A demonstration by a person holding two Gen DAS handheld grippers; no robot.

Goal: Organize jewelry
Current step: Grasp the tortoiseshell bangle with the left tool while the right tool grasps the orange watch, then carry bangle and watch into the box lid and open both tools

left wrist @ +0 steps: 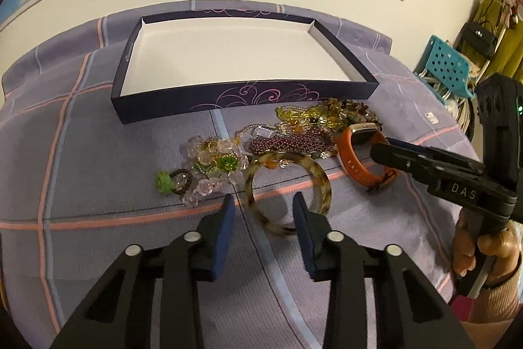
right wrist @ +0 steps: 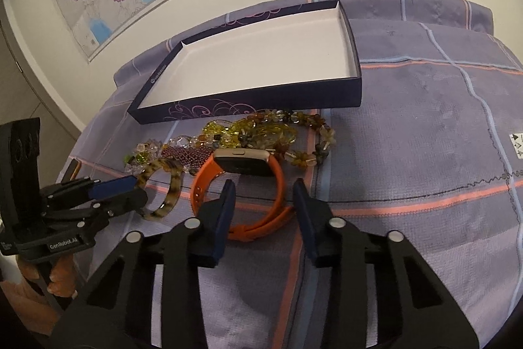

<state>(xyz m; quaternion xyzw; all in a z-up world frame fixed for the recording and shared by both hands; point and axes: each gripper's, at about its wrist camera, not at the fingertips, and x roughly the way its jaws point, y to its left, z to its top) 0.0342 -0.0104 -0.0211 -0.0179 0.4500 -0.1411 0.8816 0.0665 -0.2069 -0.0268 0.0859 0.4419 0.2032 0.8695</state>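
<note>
Left gripper (left wrist: pixel 263 211) wide open around near edge of tortoiseshell bangle (left wrist: pixel 287 185), holding nothing; right gripper (right wrist: pixel 264 198) wide open around orange watch (right wrist: pixel 242 188), holding nothing.

the left gripper (left wrist: pixel 263 206) is sitting open at lower centre, its fingers (left wrist: pixel 228 211) straddling the tortoiseshell bangle (left wrist: pixel 318 177).

I count 1 shallow dark-navy cardboard box lid w/ white inside (left wrist: pixel 209 107), 1 tortoiseshell bangle (left wrist: pixel 322 182), 1 orange-strap smartwatch (right wrist: pixel 242 167), 1 dark-red small-bead strand (left wrist: pixel 287 143), 1 green-flower hair tie (left wrist: pixel 170 182). Yellow/amber bead pieces (right wrist: pixel 261 130) are too tangled to count; clear crystal flower pieces (left wrist: pixel 212 152) the same. My tongs: 2, left (left wrist: pixel 263 201) & right (right wrist: pixel 264 188).
</note>
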